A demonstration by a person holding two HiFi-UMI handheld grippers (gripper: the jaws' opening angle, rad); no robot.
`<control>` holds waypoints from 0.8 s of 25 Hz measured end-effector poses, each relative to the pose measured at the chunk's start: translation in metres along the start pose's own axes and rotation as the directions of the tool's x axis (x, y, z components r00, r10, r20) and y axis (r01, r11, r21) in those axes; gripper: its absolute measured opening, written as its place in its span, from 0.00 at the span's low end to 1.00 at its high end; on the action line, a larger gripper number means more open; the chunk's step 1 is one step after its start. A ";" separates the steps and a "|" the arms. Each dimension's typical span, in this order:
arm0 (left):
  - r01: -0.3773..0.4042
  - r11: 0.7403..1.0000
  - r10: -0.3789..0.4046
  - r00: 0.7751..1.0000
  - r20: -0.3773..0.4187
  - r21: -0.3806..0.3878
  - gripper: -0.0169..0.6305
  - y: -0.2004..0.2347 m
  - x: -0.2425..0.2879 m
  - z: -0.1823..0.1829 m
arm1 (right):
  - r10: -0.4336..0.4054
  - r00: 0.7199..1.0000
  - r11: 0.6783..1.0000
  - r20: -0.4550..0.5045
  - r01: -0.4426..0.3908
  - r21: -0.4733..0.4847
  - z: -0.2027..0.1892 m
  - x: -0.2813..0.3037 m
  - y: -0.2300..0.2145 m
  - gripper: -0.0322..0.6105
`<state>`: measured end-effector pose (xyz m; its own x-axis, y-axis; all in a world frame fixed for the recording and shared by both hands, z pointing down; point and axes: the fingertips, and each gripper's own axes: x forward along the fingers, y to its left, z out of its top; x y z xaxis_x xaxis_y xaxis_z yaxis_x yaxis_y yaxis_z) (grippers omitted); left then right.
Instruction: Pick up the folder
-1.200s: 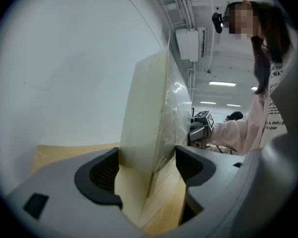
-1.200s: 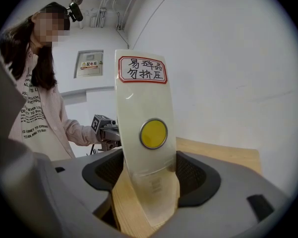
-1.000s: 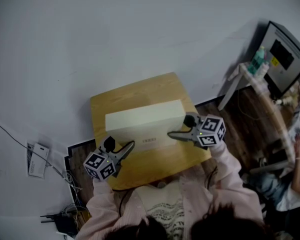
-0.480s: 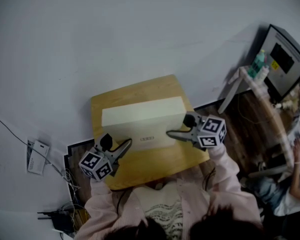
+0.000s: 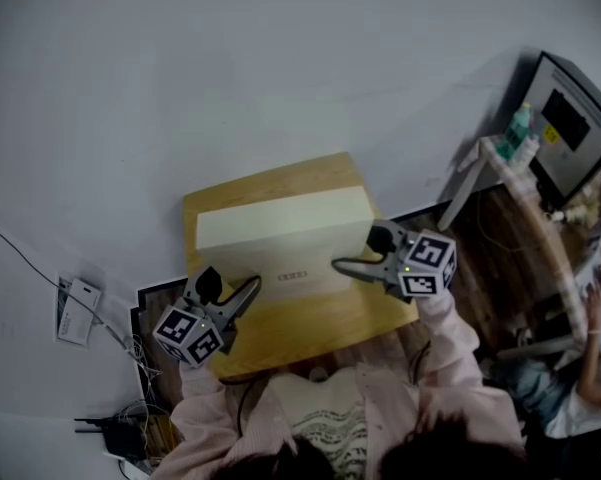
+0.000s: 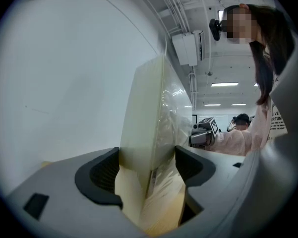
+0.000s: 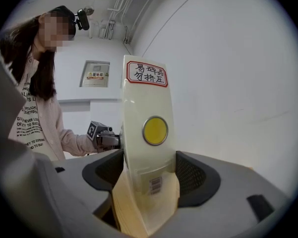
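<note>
folder (image 5: 280, 238), yellow dot (image 7: 155, 130) facing right gripper (image 7: 149, 175)

The folder (image 5: 285, 238) is over the table (image 5: 310, 333). The left gripper (image 5: 248, 290) grips its end at 7 o'clock, and the right gripper (image 5: 345, 266) grips its end at 4 o'clock.

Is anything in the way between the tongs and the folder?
No, nothing is in the way. The left tongs and the right tongs each have one end of the folder right between their jaws, pressing on it. Only the table is under it.
</note>
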<state>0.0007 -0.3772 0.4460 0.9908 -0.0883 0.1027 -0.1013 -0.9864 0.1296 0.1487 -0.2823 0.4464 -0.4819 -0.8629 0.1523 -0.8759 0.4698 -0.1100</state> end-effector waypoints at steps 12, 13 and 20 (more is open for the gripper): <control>-0.030 1.000 0.031 0.999 0.045 -0.009 0.59 -0.024 -0.004 0.035 | -0.007 0.998 0.999 0.058 0.010 -0.049 0.038 -0.021 0.008 0.57; -0.033 0.999 0.034 0.998 0.051 -0.009 0.59 -0.026 -0.004 0.038 | -0.007 0.998 0.999 0.063 0.010 -0.050 0.041 -0.022 0.009 0.57; -0.057 0.998 0.057 0.995 0.078 0.002 0.59 -0.040 -0.010 0.054 | -0.003 0.995 0.997 0.100 0.011 -0.075 0.058 -0.034 0.016 0.57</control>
<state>-0.0007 -0.3446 0.3869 0.9875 -0.1545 0.0324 -0.1573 -0.9800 0.1218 0.1518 -0.2565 0.3821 -0.4743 -0.8787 0.0541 -0.8804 0.4731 -0.0341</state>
